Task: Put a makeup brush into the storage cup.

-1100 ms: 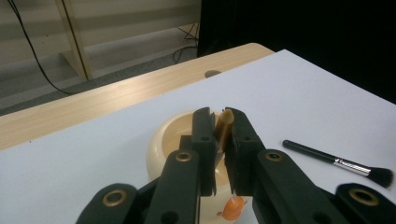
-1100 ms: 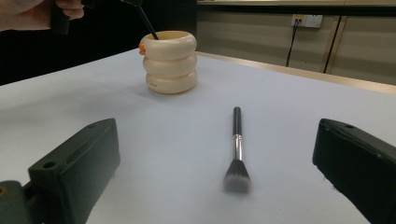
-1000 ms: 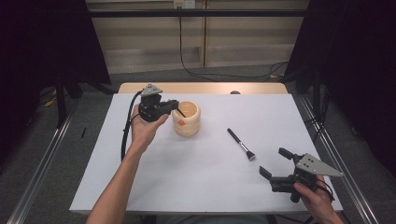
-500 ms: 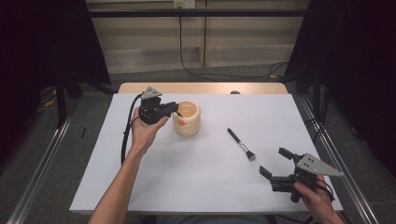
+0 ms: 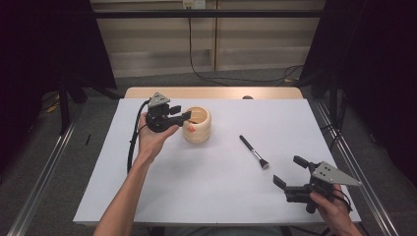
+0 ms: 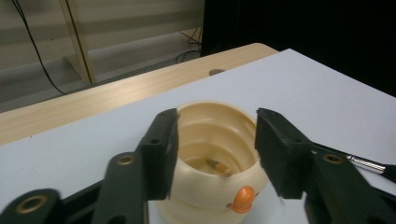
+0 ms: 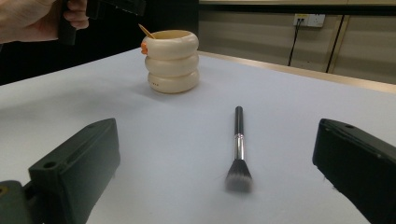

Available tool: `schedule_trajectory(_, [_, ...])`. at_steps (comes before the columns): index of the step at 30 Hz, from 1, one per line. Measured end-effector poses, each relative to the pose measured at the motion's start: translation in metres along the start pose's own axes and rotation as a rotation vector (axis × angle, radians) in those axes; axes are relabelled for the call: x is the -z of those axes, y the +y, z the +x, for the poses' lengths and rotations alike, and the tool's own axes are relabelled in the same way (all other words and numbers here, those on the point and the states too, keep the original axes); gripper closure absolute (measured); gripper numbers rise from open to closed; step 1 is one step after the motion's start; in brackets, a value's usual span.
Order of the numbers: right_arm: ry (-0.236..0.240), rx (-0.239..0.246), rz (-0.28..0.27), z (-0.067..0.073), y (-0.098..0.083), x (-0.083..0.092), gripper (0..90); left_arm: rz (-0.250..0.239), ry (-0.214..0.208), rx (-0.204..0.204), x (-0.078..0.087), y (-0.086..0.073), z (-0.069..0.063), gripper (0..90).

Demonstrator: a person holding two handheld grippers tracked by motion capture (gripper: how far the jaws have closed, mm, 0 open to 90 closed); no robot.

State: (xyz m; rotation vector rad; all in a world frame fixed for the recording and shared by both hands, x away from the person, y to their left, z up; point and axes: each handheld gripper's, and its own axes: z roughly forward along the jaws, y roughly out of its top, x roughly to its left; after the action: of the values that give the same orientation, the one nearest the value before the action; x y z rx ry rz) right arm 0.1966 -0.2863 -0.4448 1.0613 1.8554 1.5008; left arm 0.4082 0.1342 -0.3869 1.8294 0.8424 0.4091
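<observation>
A rectangular worktop [image 5: 216,196] covered by a matt white sheet is seen from above, with a strip of pale wood [image 5: 211,93] left bare along its far edge. A grey floor with metal rails at both sides lies around it, black curtains hang to the left and right, and a beige panelled wall with a socket and trailing black cables closes the room behind.

A cream, ribbed, ring-stacked plastic holder with an orange knob on its side [image 5: 196,125] stands upright on the far left part of the sheet. A slim wooden stick [image 6: 218,166] is seen lying inside it, its tip showing above the rim in the right gripper view.

The left tongs [image 5: 184,116] are held just above the holder's rim by the left hand [image 5: 152,140]. Their jaws have just been opening, and they are now parted, one on each side of the mouth of the holder, with nothing pressed between the pads; the stick lies free below them.

A black-handled make-up brush with a silver ferrule and a dark, pale-tipped head [image 5: 253,152] lies flat on the sheet, well apart from the holder and to its right, bristles toward the near edge.

The right tongs [image 5: 290,170] are held low near the front right corner by the right hand [image 5: 334,209], jaws spread wide and unloaded, pointed toward the brush, which lies ahead of them untouched.
</observation>
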Motion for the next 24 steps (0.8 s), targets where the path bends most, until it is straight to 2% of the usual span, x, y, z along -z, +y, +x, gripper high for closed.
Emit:
schedule_trajectory(3, [-0.001,0.0,0.001,0.0,0.0,0.0,0.1,-0.017,0.005,-0.014,0.001,0.0,-0.002,38.2])
schedule_trajectory(5, [-0.005,0.002,0.002,0.0,0.0,0.0,0.0,-0.035,0.009,-0.002,0.003,-0.001,-0.002,30.7])
schedule_trajectory(11, [-0.002,0.007,0.003,0.0,0.0,-0.001,0.0,-0.042,0.026,0.012,0.006,-0.006,0.0,13.8])
schedule_trajectory(16, [-0.002,0.007,0.004,0.0,0.0,-0.001,0.0,-0.048,0.011,0.011,0.011,-0.005,-0.001,7.1])
schedule_trajectory(18, [-0.002,0.009,0.005,0.0,0.0,-0.001,0.0,-0.057,0.01,-0.004,0.012,-0.005,-0.002,4.1])
schedule_trajectory(24, [-0.001,0.004,0.005,0.0,0.0,-0.001,0.0,-0.078,0.016,0.002,0.021,-0.007,-0.003,2.6])
